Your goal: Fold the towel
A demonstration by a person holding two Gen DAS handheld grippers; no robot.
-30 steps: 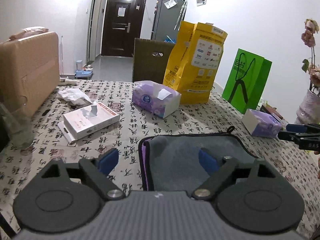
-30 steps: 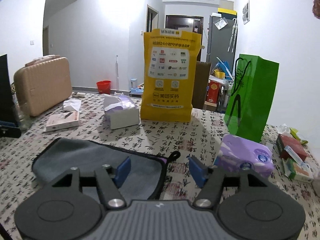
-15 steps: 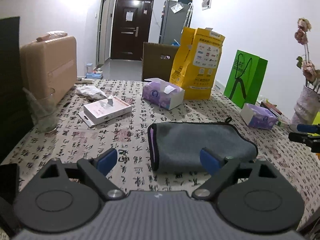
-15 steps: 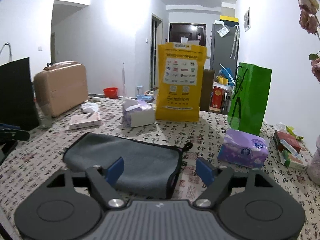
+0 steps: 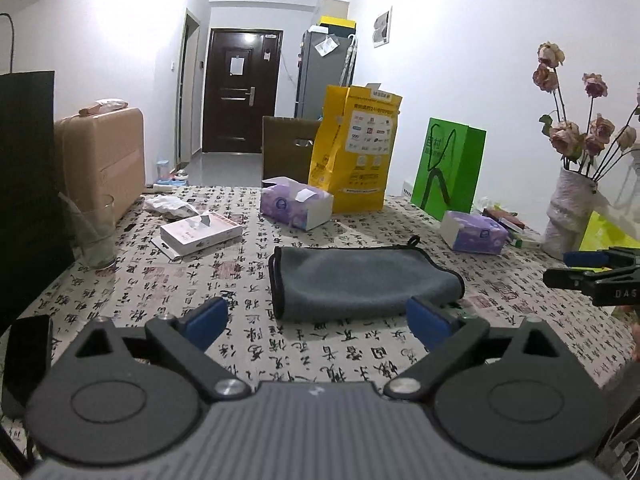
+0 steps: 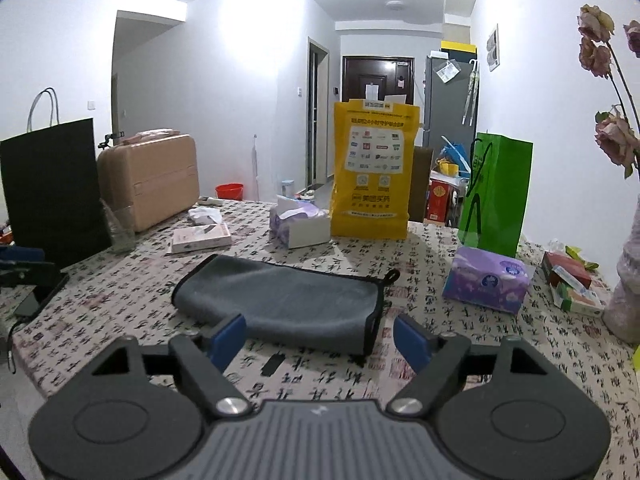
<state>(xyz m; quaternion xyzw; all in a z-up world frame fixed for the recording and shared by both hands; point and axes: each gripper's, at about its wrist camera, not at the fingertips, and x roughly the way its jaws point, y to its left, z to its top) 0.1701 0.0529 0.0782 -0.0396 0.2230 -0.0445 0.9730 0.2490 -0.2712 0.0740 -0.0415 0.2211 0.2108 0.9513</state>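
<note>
A grey towel (image 5: 356, 280) with black trim lies folded flat on the patterned tablecloth; it also shows in the right wrist view (image 6: 288, 300). My left gripper (image 5: 318, 322) is open and empty, held above the table in front of the towel, apart from it. My right gripper (image 6: 320, 338) is open and empty, also in front of the towel and clear of it. The right gripper shows at the right edge of the left wrist view (image 5: 596, 276).
Behind the towel stand a tissue box (image 5: 296, 204), a yellow bag (image 5: 356, 160) and a green bag (image 5: 448, 168). A second tissue box (image 6: 486, 284) lies right, a flat pink box (image 5: 200, 232) and a glass (image 5: 92, 232) left. A flower vase (image 5: 568, 216) stands far right.
Both grippers have drawn back and up from the towel, still open. The towel lies as before, now farther off in both views.
</note>
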